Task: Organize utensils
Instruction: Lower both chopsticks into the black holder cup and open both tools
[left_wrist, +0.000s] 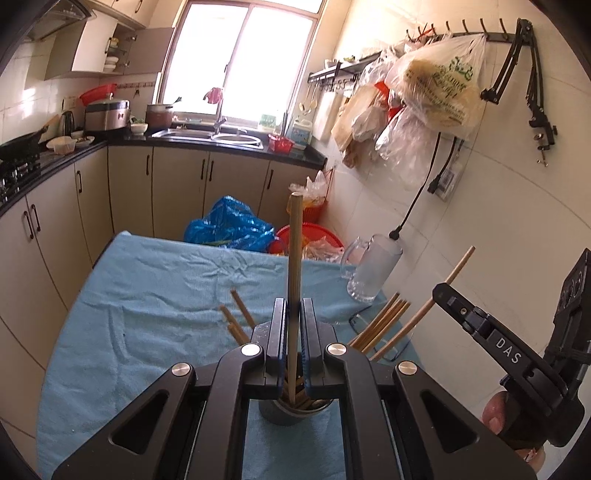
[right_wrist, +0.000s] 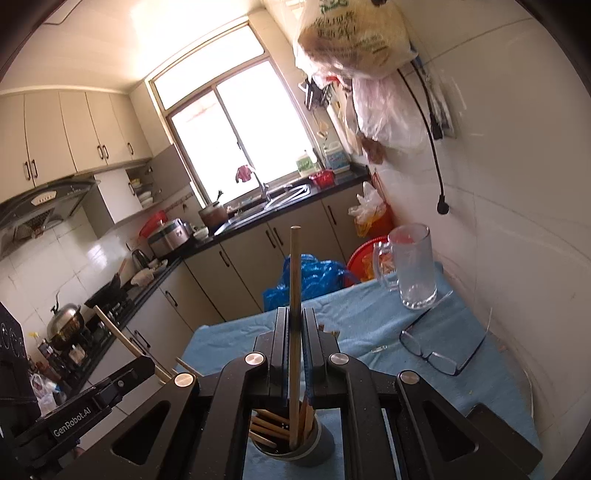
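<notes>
My left gripper (left_wrist: 294, 306) is shut on a wooden chopstick (left_wrist: 295, 240) that stands upright between the jaws. Its lower end reaches into a grey metal holder (left_wrist: 273, 413) on the blue cloth. More chopsticks (left_wrist: 384, 321) lean out of that holder. To the right, my right gripper (left_wrist: 443, 293) grips a slanted chopstick (left_wrist: 458, 266). In the right wrist view the right gripper (right_wrist: 295, 314) is shut on an upright chopstick (right_wrist: 294, 266) whose tip dips into the holder (right_wrist: 321, 443) among several chopsticks (right_wrist: 269, 424). The left gripper (right_wrist: 147, 363) shows at the left with its chopstick (right_wrist: 110, 326).
A blue towel (right_wrist: 369, 321) covers the table. A glass mug (right_wrist: 410, 266) stands at its far right corner beside the tiled wall, with eyeglasses (right_wrist: 439, 350) lying nearer. Beyond the table are a blue plastic bag (left_wrist: 229, 225), a red basin (left_wrist: 314, 236) and kitchen cabinets.
</notes>
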